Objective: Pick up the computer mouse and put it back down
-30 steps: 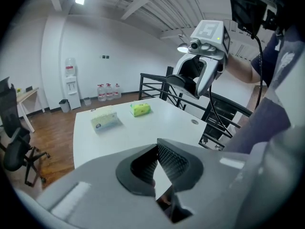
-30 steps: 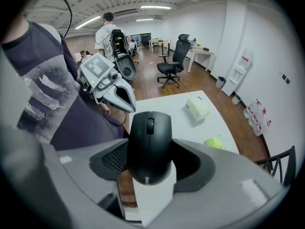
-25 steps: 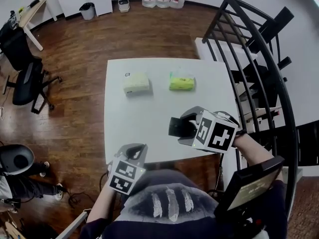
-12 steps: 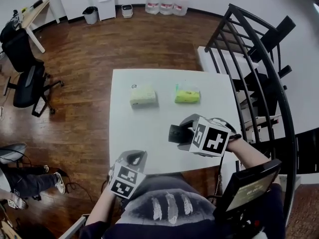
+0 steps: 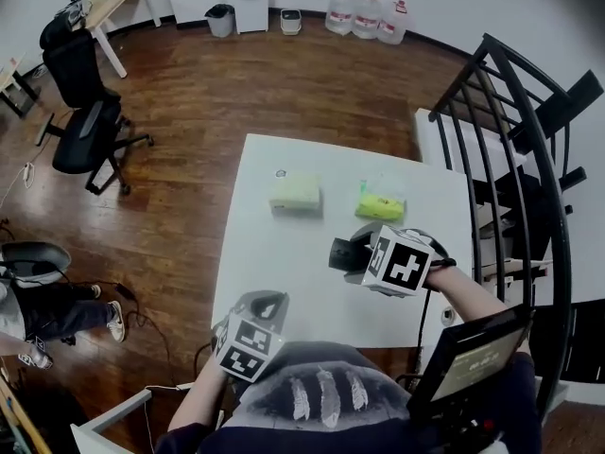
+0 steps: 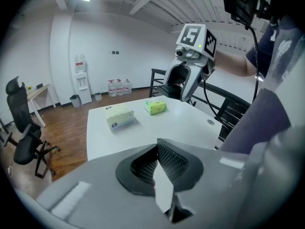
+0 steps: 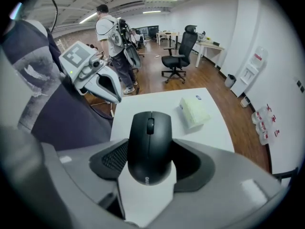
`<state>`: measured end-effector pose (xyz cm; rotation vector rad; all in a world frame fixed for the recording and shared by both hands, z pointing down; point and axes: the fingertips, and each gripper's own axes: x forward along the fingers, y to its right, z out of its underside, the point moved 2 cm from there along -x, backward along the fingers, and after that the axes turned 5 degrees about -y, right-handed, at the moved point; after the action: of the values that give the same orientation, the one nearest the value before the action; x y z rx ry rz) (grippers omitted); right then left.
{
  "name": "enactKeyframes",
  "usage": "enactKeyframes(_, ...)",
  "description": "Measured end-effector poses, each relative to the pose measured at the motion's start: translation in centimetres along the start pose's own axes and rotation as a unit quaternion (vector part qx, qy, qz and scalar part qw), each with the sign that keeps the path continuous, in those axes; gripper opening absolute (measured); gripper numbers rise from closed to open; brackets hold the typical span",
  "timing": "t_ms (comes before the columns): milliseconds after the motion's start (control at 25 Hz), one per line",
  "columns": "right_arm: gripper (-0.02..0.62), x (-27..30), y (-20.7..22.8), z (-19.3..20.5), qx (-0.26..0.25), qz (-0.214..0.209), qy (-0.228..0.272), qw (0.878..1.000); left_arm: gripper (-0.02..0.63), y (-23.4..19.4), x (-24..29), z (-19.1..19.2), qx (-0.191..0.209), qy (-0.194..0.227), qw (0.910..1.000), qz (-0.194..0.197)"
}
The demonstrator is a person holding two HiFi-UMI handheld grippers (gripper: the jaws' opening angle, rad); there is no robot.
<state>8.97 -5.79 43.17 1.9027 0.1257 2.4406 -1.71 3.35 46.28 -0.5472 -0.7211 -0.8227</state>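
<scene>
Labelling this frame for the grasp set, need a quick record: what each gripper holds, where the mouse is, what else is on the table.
right gripper: shut on the black computer mouse, over the white table
mouse contact with table: cannot tell
left gripper: shut, nothing between the jaws, by the table's near left corner
other items on table: pale yellow tissue pack and green tissue pack, side by side at the far end, apart
task stage: mouse gripped, not yet released
</scene>
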Motion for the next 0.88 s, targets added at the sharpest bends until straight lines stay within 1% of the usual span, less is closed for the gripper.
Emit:
enactKeyframes(80, 0.293, 0.9, 1.1, 0.0, -0.009, -0.004, -0.003, 1.0, 0.015, -0.3, -0.2, 0.0, -0.01, -0.006, 0.9998, -0.014)
enactKeyframes(240, 0.293, 2.9, 2.7, 0.5, -0.001, -0.021, -0.008, 1.0, 0.015, -0.7, -0.4, 0.4, -0.029, -0.018, 0.9986, -0.042)
enactKeyframes(360, 0.293, 4.4, 3.9, 0.6, 0.0, -0.024, -0.011, 1.0, 0.016, -0.7, -0.5, 0.6, -0.042, -0.023, 0.9974, -0.054)
enactKeyframes(560, 0.293, 7.0, 5.5, 1.7, 0.002, -0.025, -0.02, 0.999, 0.016, -0.1, -0.1, 1.6, -0.066, -0.028, 0.9953, -0.065)
enactKeyframes(760, 0.293, 10.1, 6.6, 2.5, 0.013, -0.019, -0.044, 0.999, 0.016, -0.3, 0.0, 2.2, -0.079, -0.035, 0.9935, -0.074)
enactKeyframes(880, 0.293, 11.6, 6.8, 2.1, 0.014, -0.017, -0.045, 0.999, 0.016, -0.6, -0.2, 2.5, -0.08, -0.035, 0.9935, -0.073)
